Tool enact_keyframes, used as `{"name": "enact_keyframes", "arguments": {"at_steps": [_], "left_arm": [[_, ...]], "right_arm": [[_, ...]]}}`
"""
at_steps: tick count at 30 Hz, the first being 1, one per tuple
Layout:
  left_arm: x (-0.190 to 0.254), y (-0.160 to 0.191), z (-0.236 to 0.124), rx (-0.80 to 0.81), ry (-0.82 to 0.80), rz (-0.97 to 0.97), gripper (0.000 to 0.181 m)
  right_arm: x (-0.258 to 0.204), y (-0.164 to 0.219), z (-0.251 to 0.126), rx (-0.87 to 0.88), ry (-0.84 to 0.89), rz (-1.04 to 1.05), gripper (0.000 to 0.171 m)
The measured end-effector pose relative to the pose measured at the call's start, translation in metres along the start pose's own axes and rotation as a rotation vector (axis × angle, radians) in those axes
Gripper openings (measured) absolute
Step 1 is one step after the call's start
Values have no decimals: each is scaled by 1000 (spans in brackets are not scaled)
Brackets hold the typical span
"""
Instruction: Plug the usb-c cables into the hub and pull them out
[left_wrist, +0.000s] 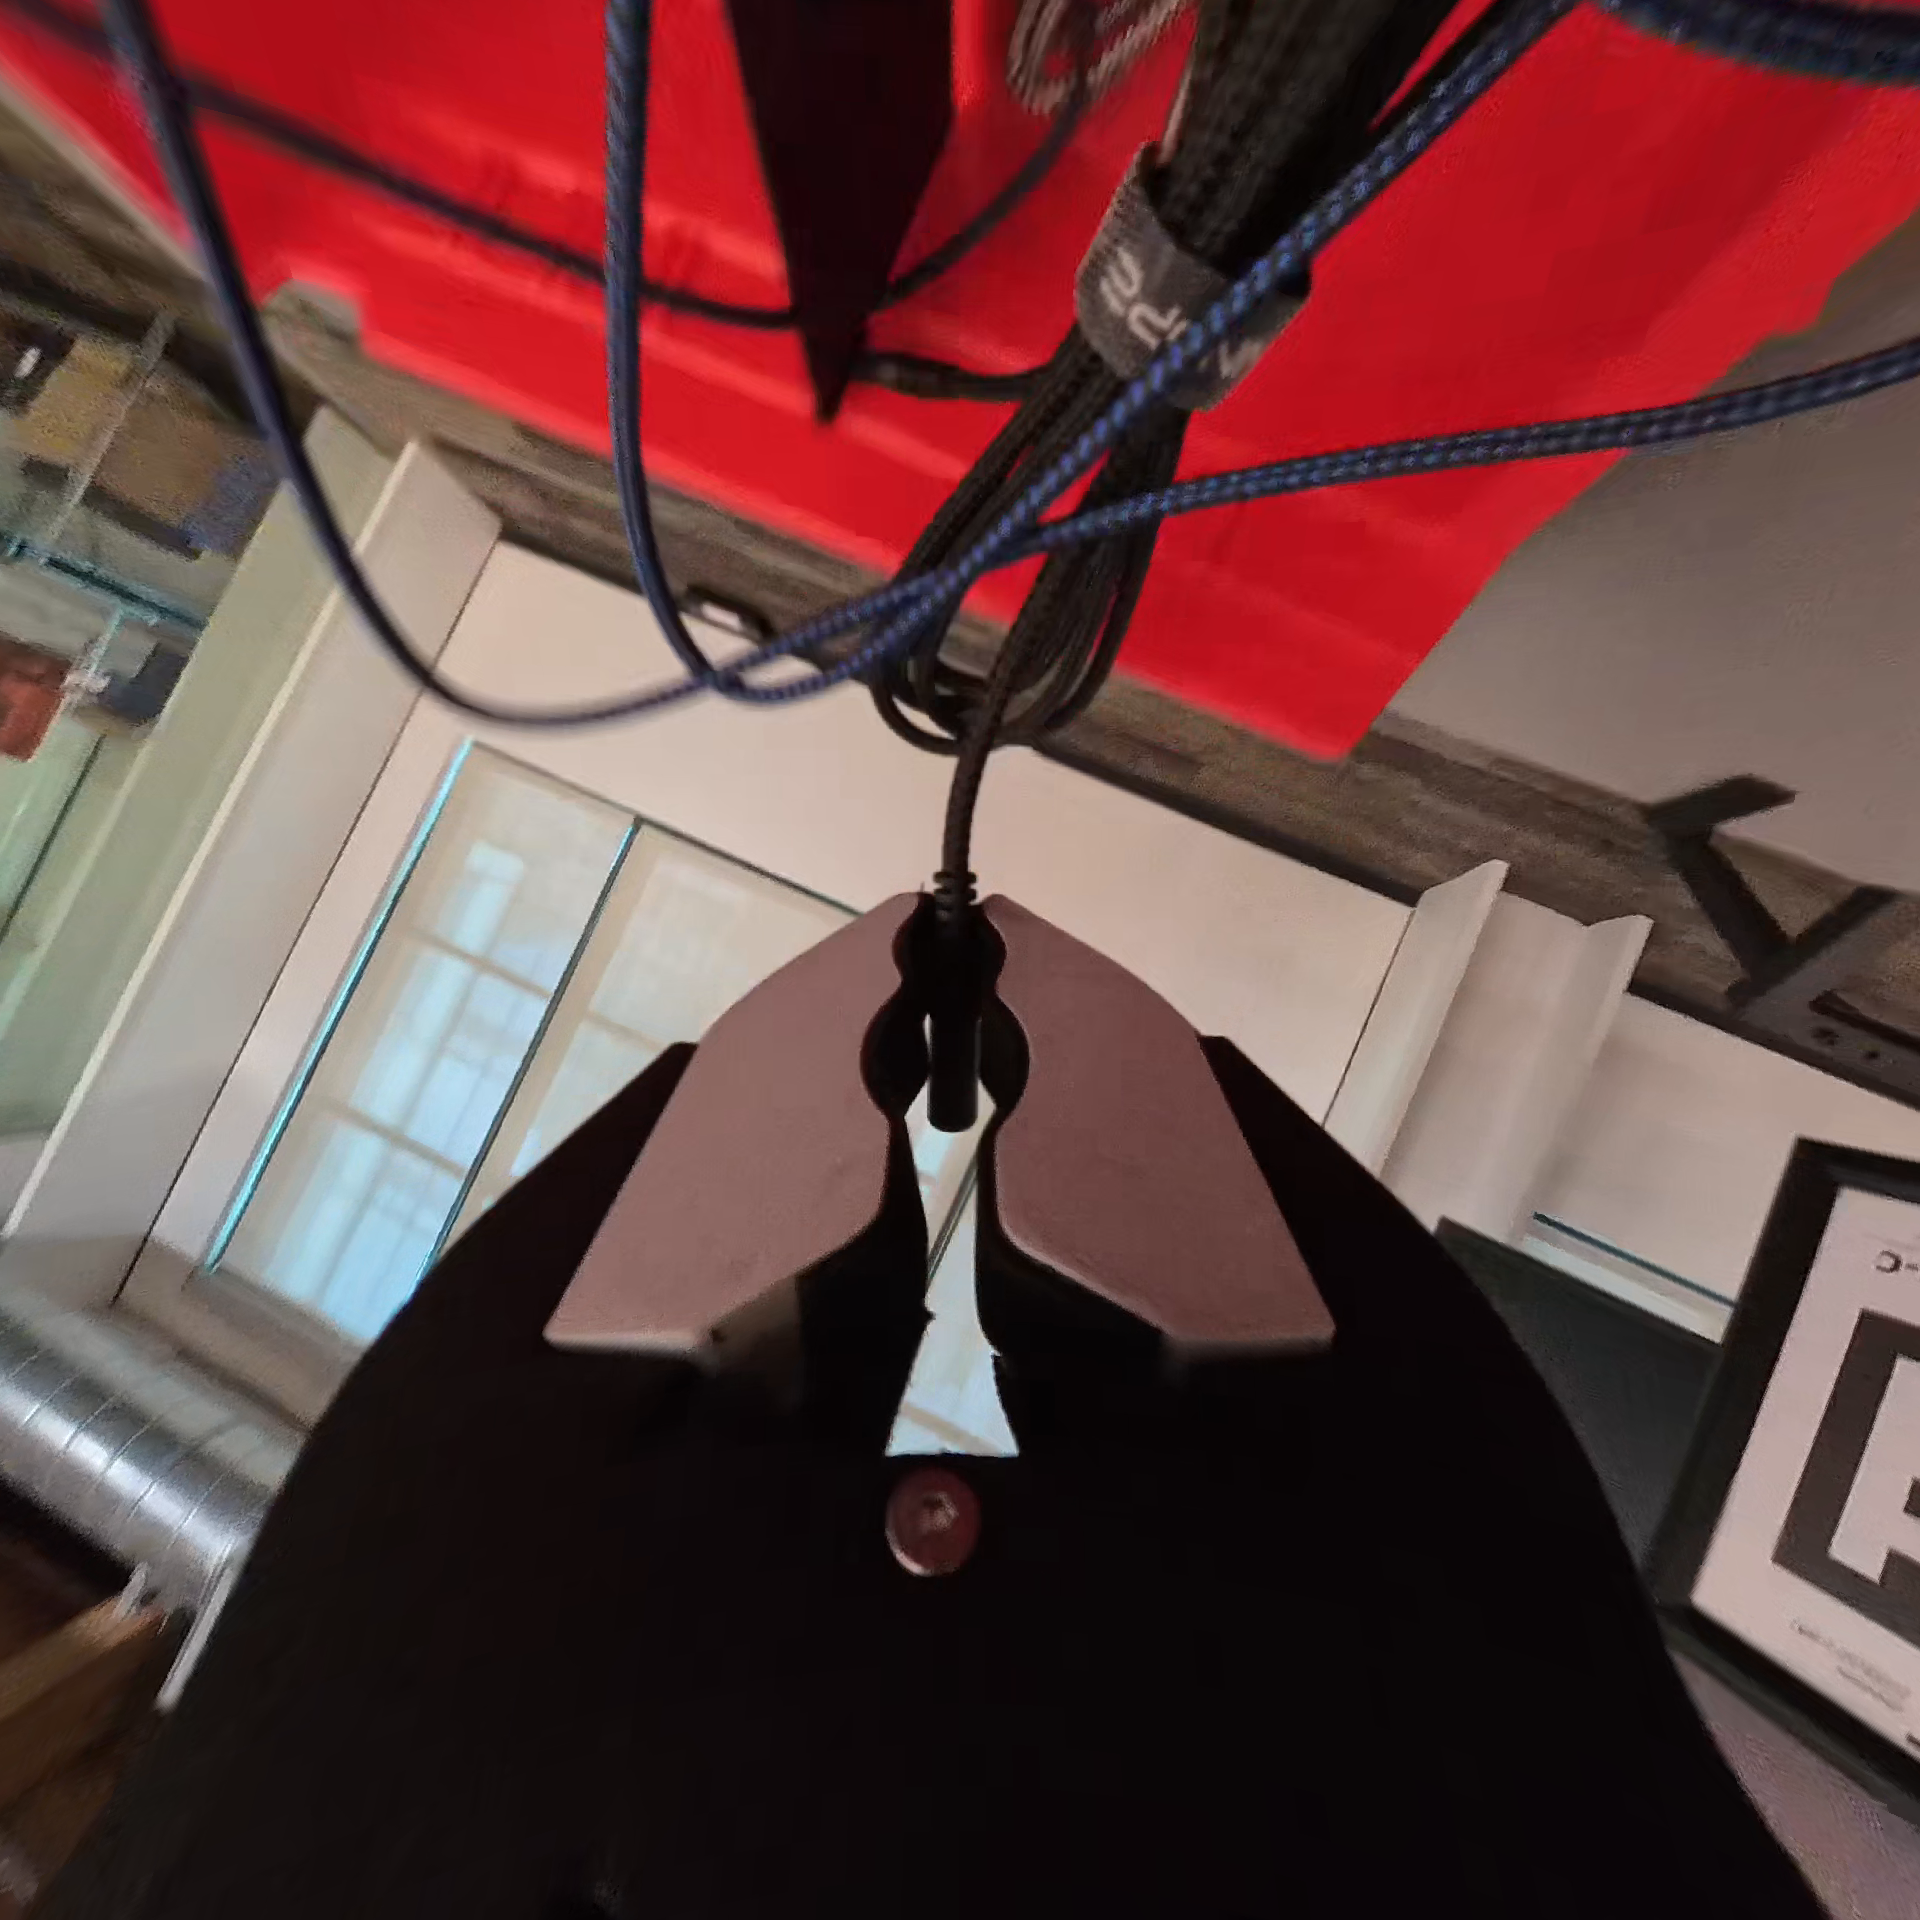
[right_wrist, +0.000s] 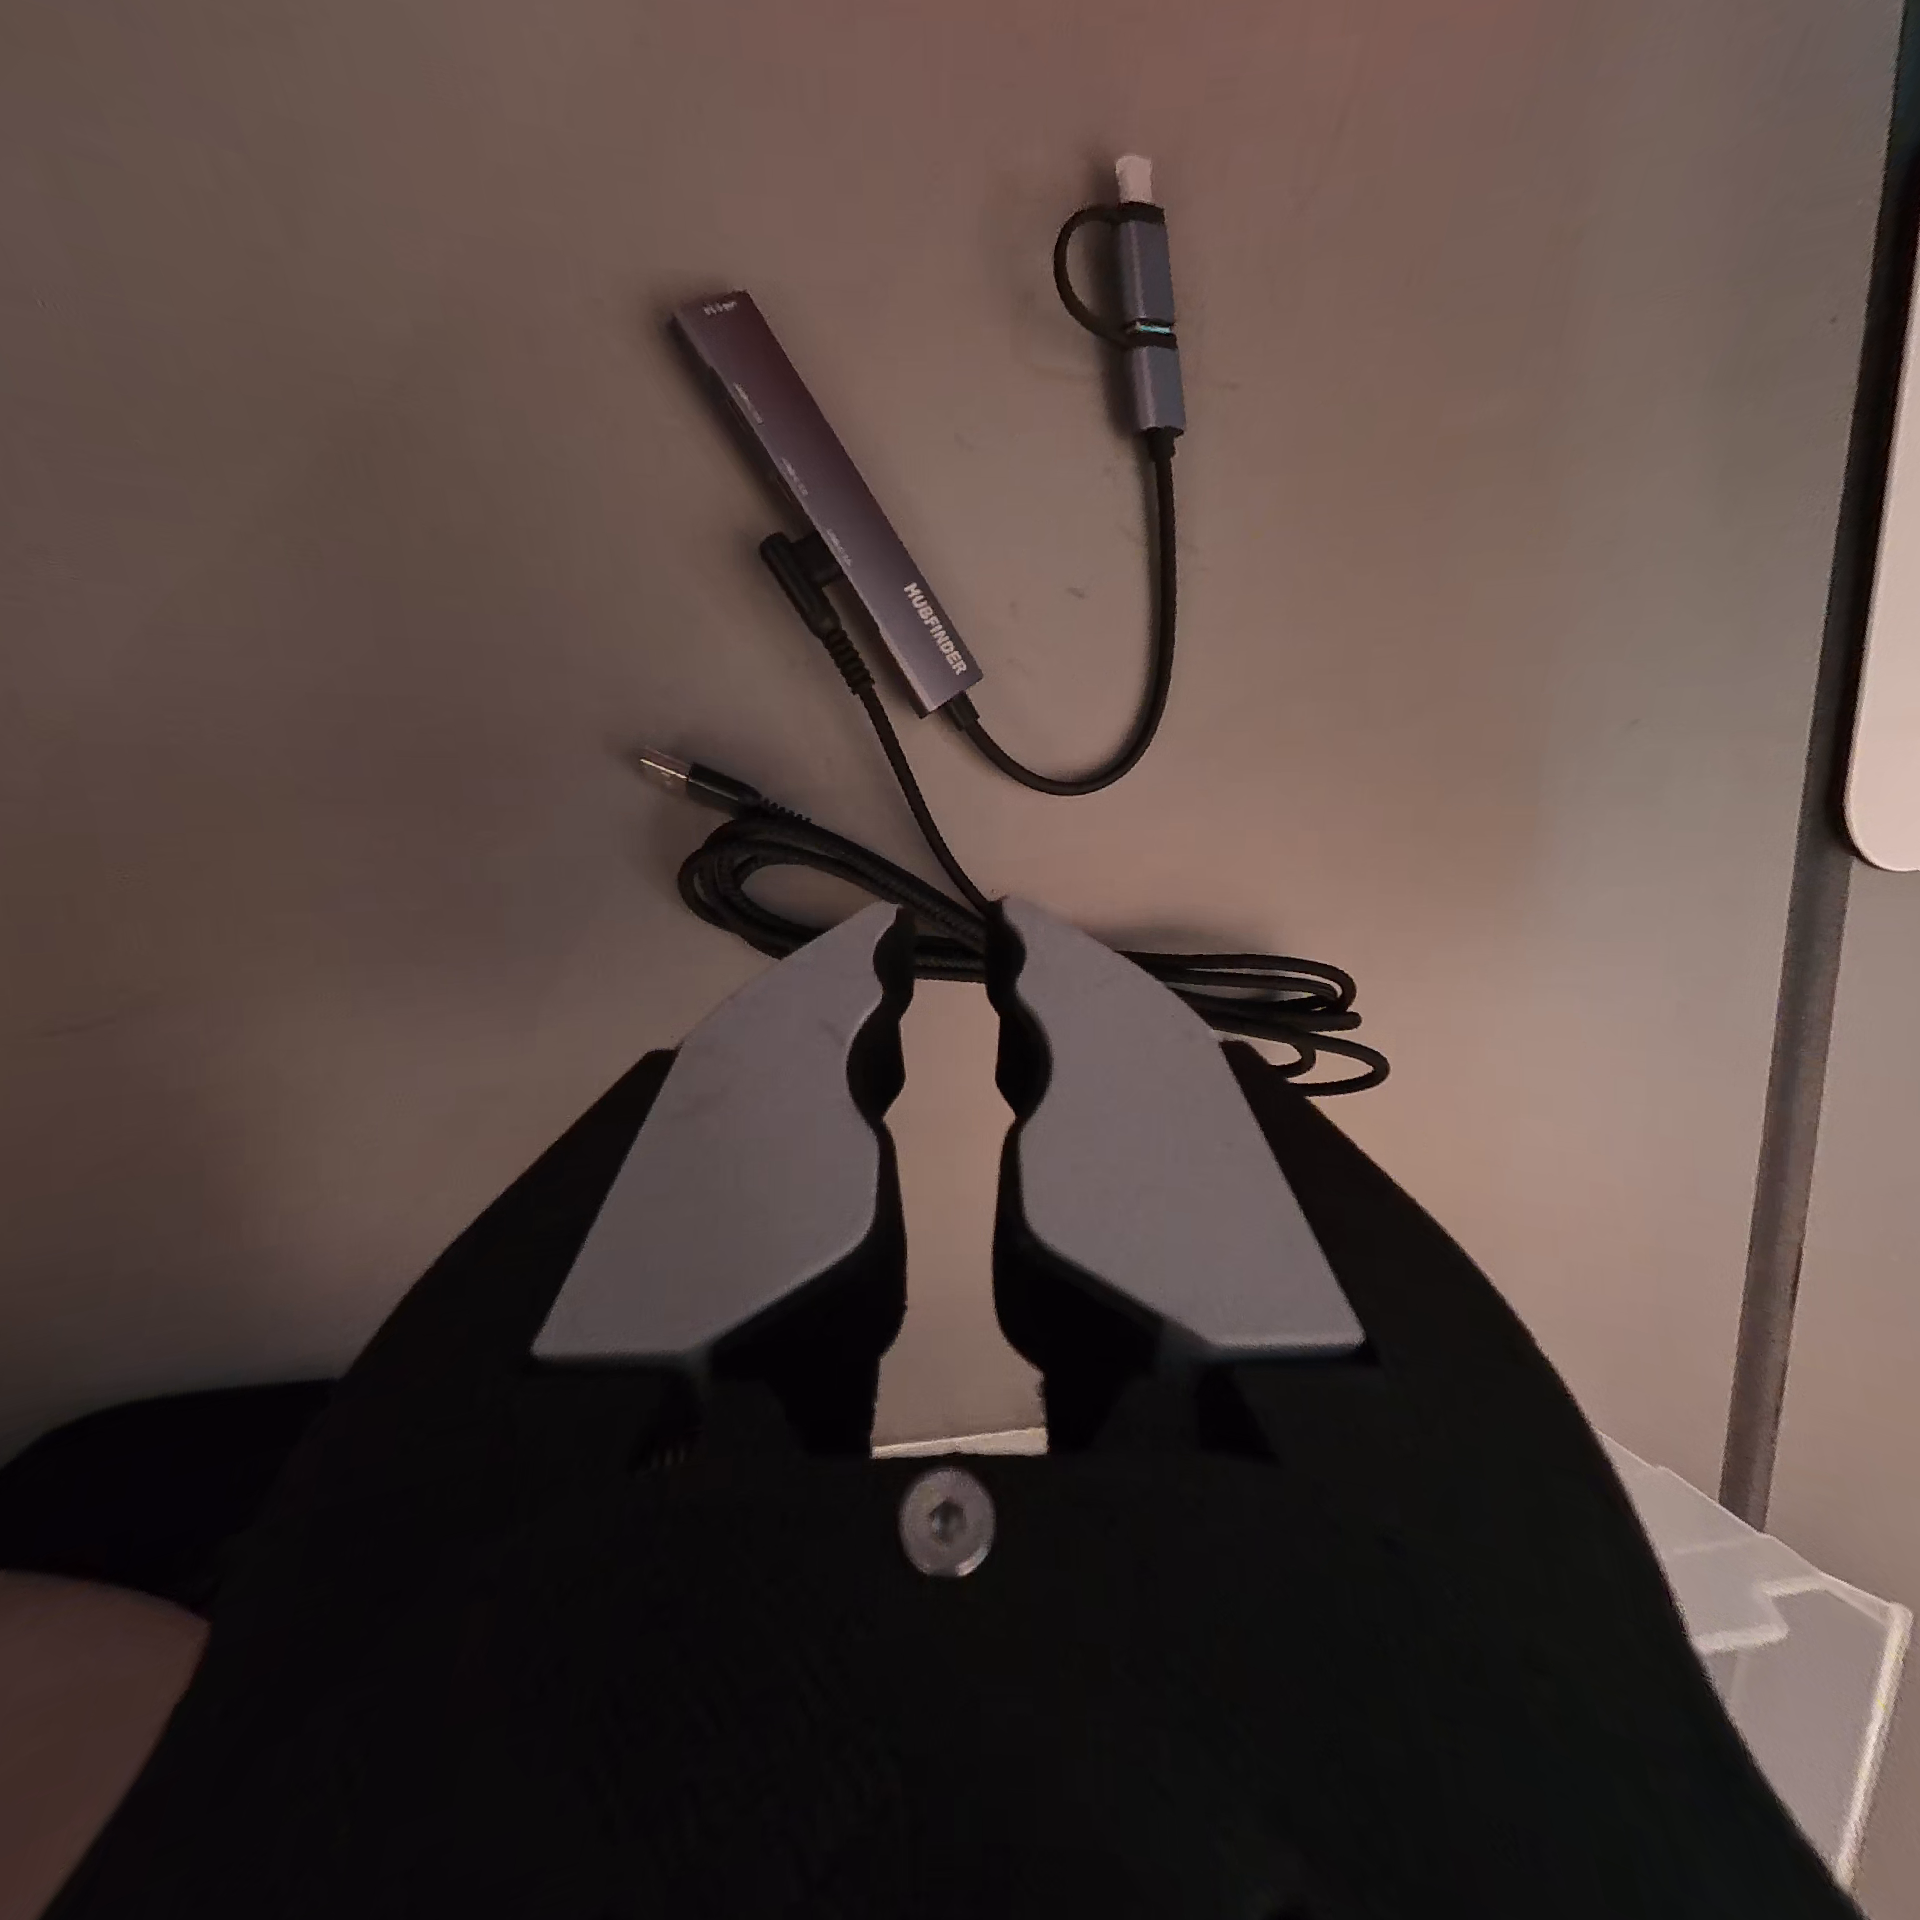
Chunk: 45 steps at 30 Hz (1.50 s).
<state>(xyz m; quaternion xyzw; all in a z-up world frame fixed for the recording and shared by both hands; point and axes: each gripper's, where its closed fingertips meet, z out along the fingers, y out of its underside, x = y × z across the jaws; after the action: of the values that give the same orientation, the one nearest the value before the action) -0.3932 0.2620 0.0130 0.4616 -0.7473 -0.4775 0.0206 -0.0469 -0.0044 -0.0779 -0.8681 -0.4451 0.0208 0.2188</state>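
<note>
In the right wrist view a slim grey hub (right_wrist: 831, 509) lies on the table (right_wrist: 364, 520). A black angled plug (right_wrist: 795, 561) sits in the hub's left side. Its braided cable runs down to a coil (right_wrist: 1247, 977), with a loose USB-A end (right_wrist: 665, 771) beside it. The hub's own lead ends in a grey adapter (right_wrist: 1148, 301). My right gripper (right_wrist: 945, 920) is open, its tips just over the coil, and the cable passes by its right fingertip. My left gripper (left_wrist: 954, 904) is shut on a black cable plug (left_wrist: 951, 1060), with the cable leading away from the tips.
In the left wrist view blue braided cables (left_wrist: 1351, 457) and a strapped black cable bundle (left_wrist: 1174, 301) cross a red surface (left_wrist: 1039, 156). A framed sign (left_wrist: 1818, 1507) stands at the right. In the right wrist view a clear plastic box (right_wrist: 1766, 1662) sits past the table's right edge. Left tips to right tips: about 45 centimeters. The slim grey hub (right_wrist: 831, 509) sits 11 centimeters or so from the ends of my right fingers. To reach the grey adapter (right_wrist: 1148, 301) in a straight line is about 15 centimeters for my right fingers, about 35 centimeters for my left.
</note>
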Motion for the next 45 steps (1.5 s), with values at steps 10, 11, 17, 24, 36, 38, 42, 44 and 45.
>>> {"name": "enact_keyframes", "arguments": {"at_steps": [10,11,17,24,36,38,42,44,45], "left_arm": [[-18,95,-89,-159,-42,-70,3],[-17,102,-95,-173,-45,-71,3],[4,142,-115,-292,15,-75,2],[30,154,-122,-338,71,-60,2],[-9,13,-232,242,-232,-72,1],[-5,-27,-248,342,-227,-44,1],[2,-95,-275,515,-171,7,1],[4,-120,-289,604,-144,33,1],[5,-130,-294,638,-123,43,1]], "right_arm": [[-1,-8,-10,39,25,-21,14],[-2,-9,-11,44,25,-25,14],[-5,-18,-15,87,26,-38,15],[-21,-71,-34,346,4,-105,20],[-23,-163,-107,1180,-205,176,69],[-18,-158,-108,1187,-209,196,69],[-36,-157,-137,1296,-219,56,41],[-37,-154,-137,1273,-170,4,39],[-36,-152,-135,1256,-150,-10,39]]}}
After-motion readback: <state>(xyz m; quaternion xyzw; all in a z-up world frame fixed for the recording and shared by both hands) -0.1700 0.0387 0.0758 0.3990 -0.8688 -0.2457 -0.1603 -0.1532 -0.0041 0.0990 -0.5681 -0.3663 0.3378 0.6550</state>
